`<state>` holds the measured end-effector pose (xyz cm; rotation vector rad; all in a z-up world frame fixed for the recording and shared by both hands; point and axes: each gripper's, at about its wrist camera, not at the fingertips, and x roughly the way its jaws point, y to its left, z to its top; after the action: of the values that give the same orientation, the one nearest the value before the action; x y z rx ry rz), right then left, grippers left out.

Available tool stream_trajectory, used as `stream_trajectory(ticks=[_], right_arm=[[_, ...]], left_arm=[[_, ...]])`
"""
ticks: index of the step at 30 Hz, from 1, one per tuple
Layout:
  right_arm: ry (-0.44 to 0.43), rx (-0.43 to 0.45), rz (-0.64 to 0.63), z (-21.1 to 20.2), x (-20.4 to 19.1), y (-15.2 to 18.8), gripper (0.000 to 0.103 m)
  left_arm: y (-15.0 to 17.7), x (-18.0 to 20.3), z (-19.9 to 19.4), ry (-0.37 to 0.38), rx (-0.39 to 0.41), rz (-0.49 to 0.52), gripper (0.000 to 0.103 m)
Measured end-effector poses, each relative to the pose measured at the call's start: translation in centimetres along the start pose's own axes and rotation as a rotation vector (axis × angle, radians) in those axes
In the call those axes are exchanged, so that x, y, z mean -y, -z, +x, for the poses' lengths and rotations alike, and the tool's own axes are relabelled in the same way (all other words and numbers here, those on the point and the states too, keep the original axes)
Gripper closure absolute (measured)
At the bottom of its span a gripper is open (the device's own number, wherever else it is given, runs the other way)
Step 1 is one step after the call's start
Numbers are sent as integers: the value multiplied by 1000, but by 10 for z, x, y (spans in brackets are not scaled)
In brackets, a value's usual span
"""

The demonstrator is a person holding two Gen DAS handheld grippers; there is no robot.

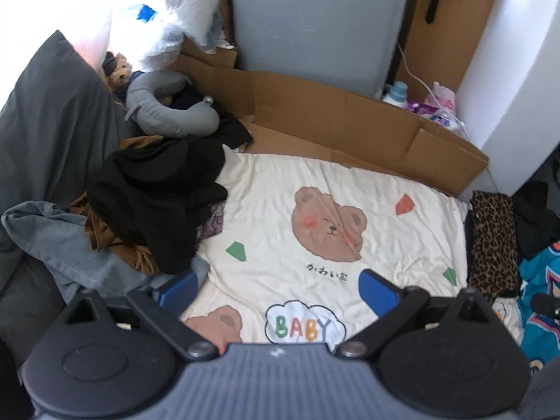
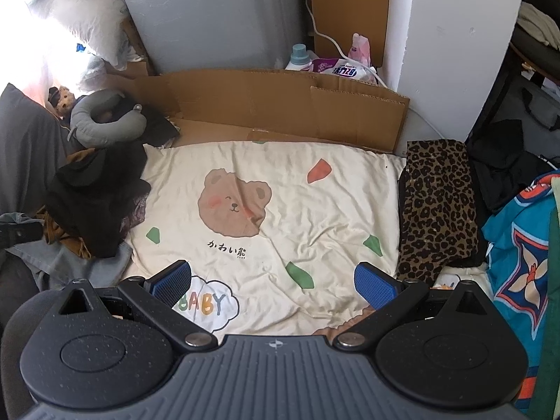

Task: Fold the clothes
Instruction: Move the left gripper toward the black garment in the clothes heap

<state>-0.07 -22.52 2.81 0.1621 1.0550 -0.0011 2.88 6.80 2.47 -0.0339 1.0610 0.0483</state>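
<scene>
You face a cream bear-print sheet (image 2: 315,210) backed by flattened cardboard (image 2: 280,105), a grey panel (image 2: 210,17) and a white wall (image 2: 455,35). Strong daylight enters upper left.

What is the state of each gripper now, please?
Left gripper: open, holding nothing, above the bear sheet.
Right gripper: open, holding nothing.

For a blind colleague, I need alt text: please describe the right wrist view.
The open right gripper hovers over a cream bear-print sheet, holding nothing. A folded leopard-print garment lies at the sheet's right edge, and a heap of black clothes lies at its left. Cardboard stands behind.
</scene>
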Motion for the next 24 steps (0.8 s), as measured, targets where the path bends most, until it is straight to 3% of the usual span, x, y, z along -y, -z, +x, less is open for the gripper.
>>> stream_trajectory(ticks=[14,24], right_arm=[[-54,4,-105,52,-46,-64,1],[-111,-4,-150,104,-88,-109,1]], left_arm=[[-31,-65,26,-25,40,-125,3],[-39,-117,60,-87,40,-222,4]])
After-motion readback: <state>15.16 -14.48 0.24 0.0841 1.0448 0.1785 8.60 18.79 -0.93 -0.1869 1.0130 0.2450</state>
